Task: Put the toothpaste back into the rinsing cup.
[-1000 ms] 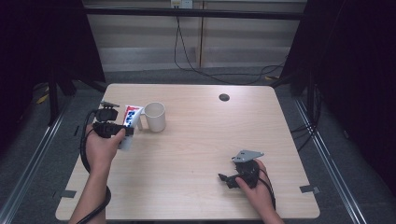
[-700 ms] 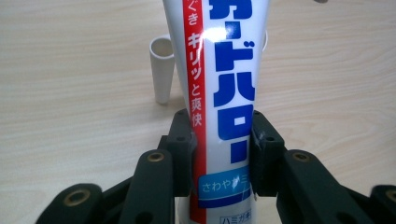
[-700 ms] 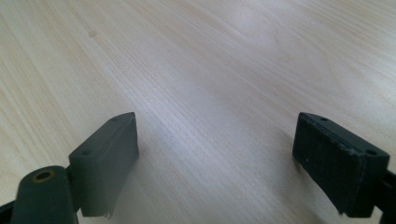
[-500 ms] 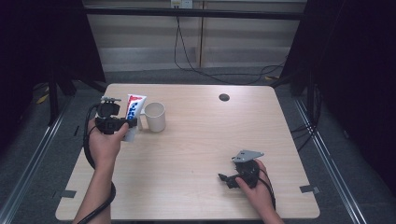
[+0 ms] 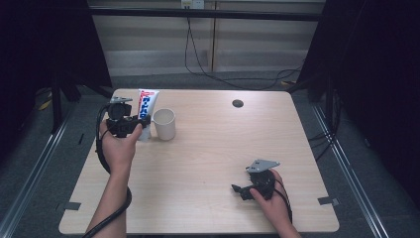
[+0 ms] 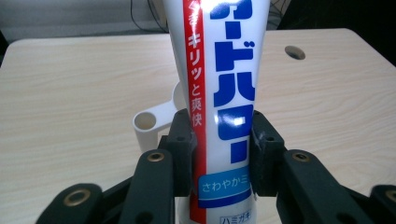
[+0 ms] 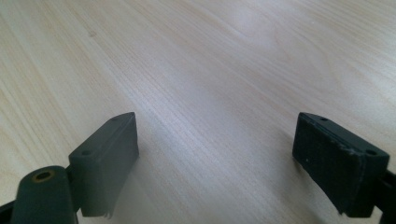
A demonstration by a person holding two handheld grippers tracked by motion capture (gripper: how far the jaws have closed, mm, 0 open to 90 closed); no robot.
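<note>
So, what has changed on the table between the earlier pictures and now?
The left gripper, shut on the toothpaste tube, has swung it from tilted to nearly upright beside the white cup. The cup, the right gripper with its jaws open, and the table stayed as they were.

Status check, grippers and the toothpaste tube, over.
Left gripper shut on toothpaste tube, upright beside mug. Right gripper open, empty, low over table.

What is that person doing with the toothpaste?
A person is working at a wooden table with a gripper in each hand. The left gripper is squeezed shut on a toothpaste tube, held upright beside a white cup. The right gripper rests near the table's front with its jaws open and nothing between them.
</note>
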